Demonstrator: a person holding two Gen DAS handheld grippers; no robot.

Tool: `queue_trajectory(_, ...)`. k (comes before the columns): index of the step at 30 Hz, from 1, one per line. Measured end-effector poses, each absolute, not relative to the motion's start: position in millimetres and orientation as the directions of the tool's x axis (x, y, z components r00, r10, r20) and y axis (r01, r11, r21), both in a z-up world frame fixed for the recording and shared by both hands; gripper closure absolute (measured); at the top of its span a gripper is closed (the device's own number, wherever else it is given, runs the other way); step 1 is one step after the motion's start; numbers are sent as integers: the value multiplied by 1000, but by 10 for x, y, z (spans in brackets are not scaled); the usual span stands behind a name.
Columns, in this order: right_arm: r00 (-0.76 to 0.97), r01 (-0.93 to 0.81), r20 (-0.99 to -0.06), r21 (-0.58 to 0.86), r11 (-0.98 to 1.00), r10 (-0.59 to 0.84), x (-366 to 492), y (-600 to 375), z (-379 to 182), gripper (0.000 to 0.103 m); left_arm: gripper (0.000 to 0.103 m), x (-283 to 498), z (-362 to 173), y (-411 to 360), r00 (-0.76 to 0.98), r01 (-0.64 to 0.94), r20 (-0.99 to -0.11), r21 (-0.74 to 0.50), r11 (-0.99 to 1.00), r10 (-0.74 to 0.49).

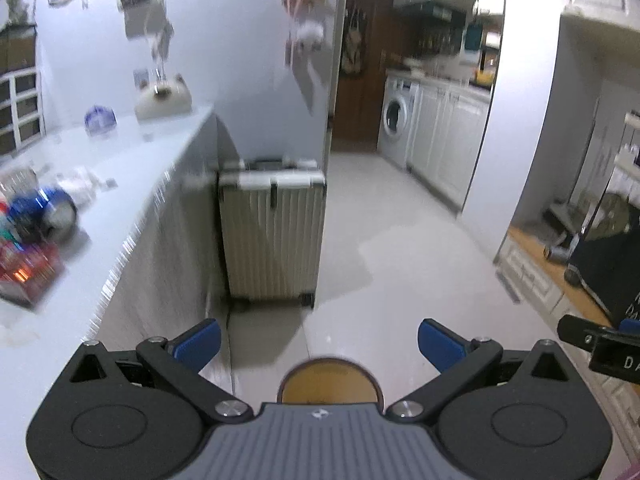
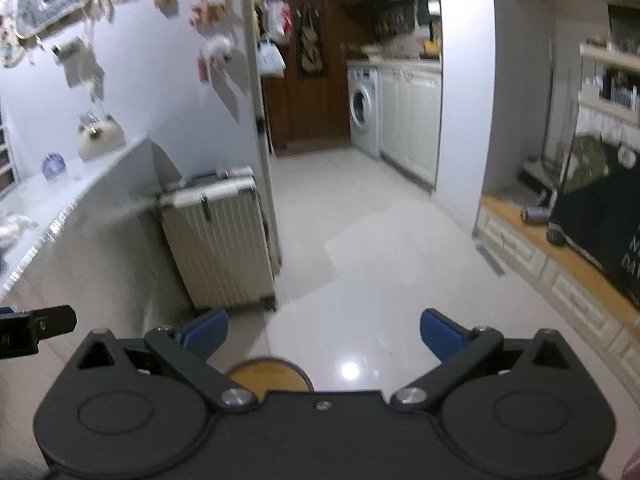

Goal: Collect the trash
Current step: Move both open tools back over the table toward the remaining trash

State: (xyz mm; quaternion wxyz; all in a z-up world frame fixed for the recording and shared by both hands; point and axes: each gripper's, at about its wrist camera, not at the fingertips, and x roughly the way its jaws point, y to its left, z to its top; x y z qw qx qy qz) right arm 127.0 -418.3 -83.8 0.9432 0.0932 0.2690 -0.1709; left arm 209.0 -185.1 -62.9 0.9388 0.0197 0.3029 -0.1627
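Beside the counter, I hold both grippers spread and empty; blur could spoil my reach for the can.

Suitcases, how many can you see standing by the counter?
1. A cream ribbed suitcase stands upright on the floor against the end of the white counter; the right wrist view shows the same one. Nothing else there looks like luggage, though the counter could hide more.
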Motion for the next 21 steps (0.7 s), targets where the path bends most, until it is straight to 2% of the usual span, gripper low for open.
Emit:
queue_trajectory(11, 892, 274, -399, 97, 957, -215, 1186, -3606, -128, 0, 0, 1757, 105, -1230, 863, 253, -437, -59, 966, -253)
queue_trajectory(21, 936, 139, -342, 134, 981, -86, 1491, -2864, 53, 0, 0, 1797, 385, -373, 906, 127, -401, -53, 990, -138)
